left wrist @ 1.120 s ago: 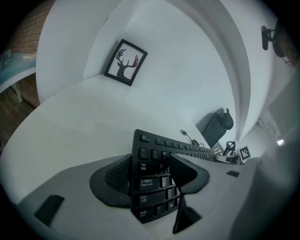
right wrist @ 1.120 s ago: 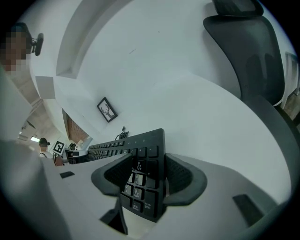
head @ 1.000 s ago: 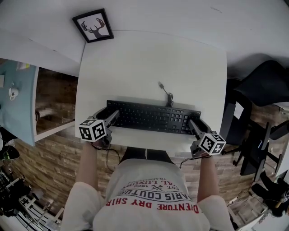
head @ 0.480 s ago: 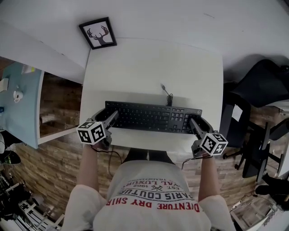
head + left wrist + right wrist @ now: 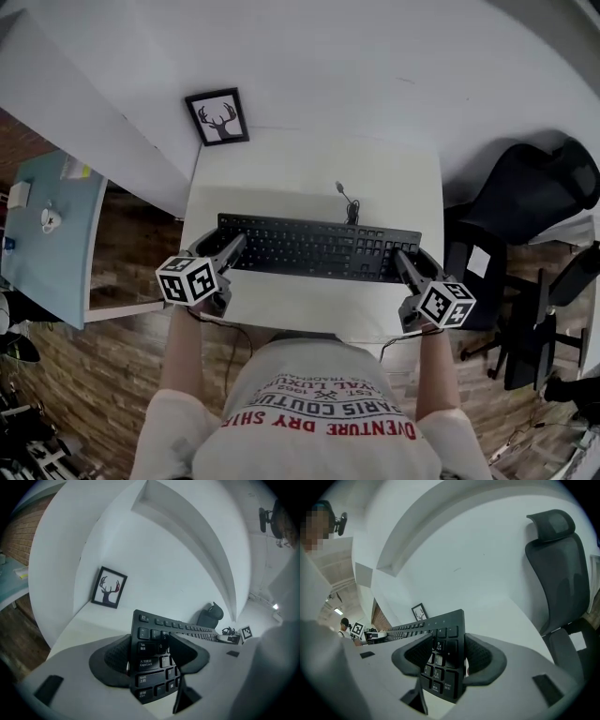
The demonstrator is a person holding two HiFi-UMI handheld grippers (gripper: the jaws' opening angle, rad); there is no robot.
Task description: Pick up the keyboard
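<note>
The black keyboard (image 5: 319, 248) hangs level above the white table (image 5: 309, 164), and its cable (image 5: 347, 199) trails down toward the tabletop. My left gripper (image 5: 228, 247) is shut on the keyboard's left end (image 5: 152, 639), one ribbed pad (image 5: 115, 660) below it and the other across the keys. At the other end my right gripper (image 5: 401, 259) is shut on the number-pad end (image 5: 440, 648), with its pads (image 5: 485, 656) on both faces. The marker cubes sit close to the person's hands.
A framed deer picture (image 5: 223, 116) leans against the wall at the table's back left corner. A black office chair (image 5: 534, 187) stands to the right of the table. A pale blue desk (image 5: 52, 234) lies to the left over a wooden floor.
Both grippers have risen together with the keyboard clamped between them. The table and floor now look smaller and farther below. Neither grip has changed.
</note>
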